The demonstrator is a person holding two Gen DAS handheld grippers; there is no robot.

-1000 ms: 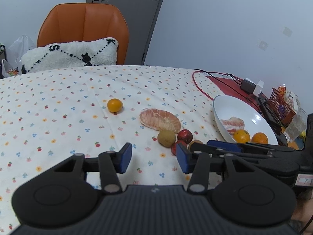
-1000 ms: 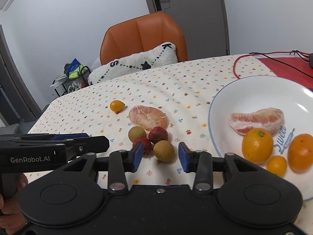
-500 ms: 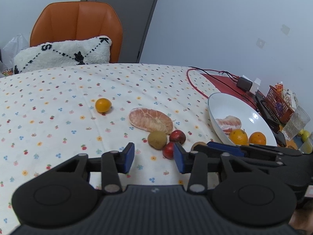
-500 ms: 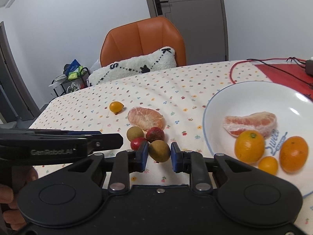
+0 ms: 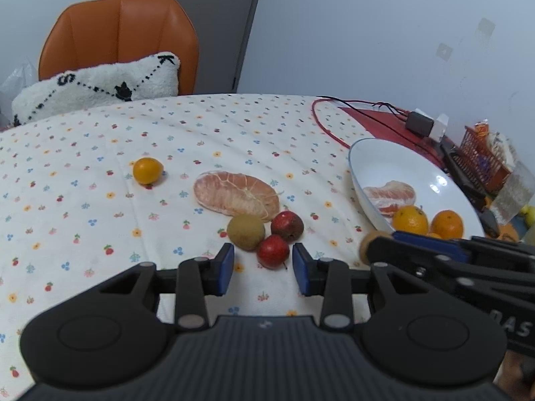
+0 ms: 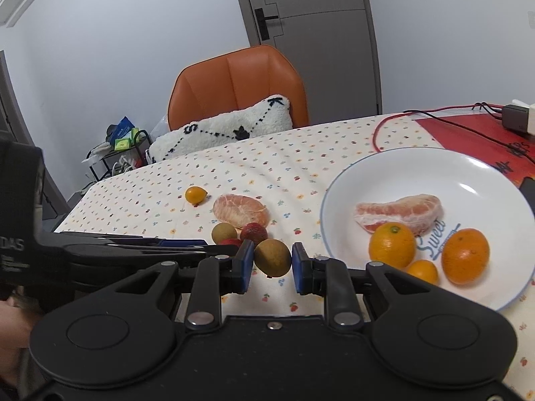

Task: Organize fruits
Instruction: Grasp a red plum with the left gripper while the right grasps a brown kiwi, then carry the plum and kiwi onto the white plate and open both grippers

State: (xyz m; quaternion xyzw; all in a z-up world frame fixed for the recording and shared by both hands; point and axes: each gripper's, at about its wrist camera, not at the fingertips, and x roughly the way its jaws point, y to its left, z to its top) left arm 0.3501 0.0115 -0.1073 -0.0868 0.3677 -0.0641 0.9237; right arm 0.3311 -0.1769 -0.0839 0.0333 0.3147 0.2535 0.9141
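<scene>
We log four citrus pieces in the plate [image 6: 337,187]; right tool [image 6: 271,259] pinches a longan [image 6: 272,256], left tool [image 5: 262,264] closing, nothing pinched, around a red fruit [image 5: 272,251]; four others remain on the table [image 5: 83,167]

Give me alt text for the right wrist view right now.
The right gripper is shut on a brown-green round fruit, beside a white plate holding a pomelo piece and three oranges. More fruit lies on the floral tablecloth behind; the left gripper reaches in alongside.
</scene>
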